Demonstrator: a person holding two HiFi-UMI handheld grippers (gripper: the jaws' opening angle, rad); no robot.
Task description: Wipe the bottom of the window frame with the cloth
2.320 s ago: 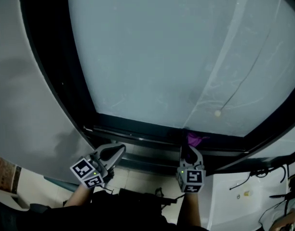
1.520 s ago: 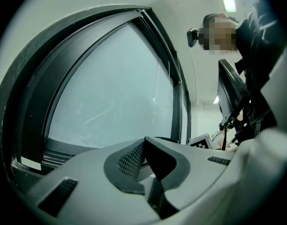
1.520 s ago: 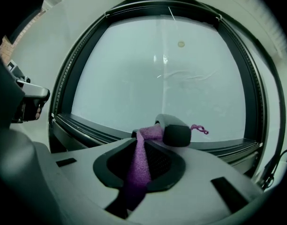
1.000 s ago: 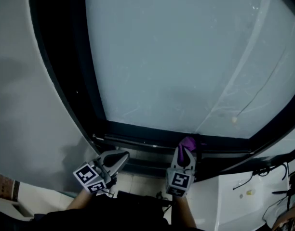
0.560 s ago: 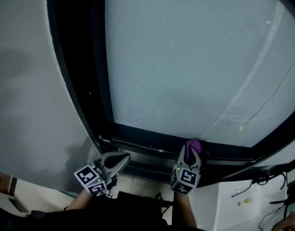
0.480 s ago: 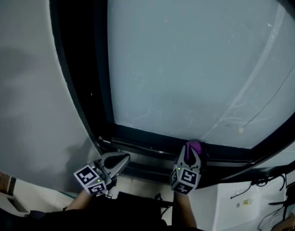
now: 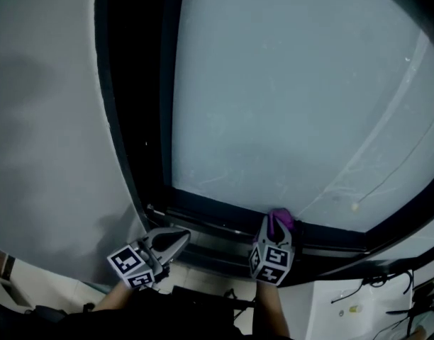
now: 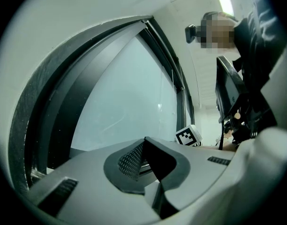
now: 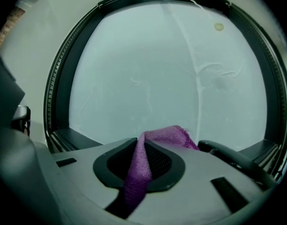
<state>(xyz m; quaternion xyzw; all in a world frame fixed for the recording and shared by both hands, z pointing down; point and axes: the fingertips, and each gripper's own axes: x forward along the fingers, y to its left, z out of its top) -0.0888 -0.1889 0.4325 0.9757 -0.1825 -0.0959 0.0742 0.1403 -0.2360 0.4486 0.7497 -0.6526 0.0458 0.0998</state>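
purple cloth (image 9: 139, 167), clamped in right gripper (image 7: 276, 229)

left gripper (image 7: 178, 237) closed empty, right gripper (image 7: 274, 227) clamped shut.

Grey wall (image 7: 40, 119), frosted pane (image 7: 288, 98), white surface (image 7: 337, 312) with what may be cables (image 7: 387, 279)

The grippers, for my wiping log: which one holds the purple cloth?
The right gripper: the purple cloth is pinched between its shut jaws. The left gripper has its jaws shut together with nothing between them.
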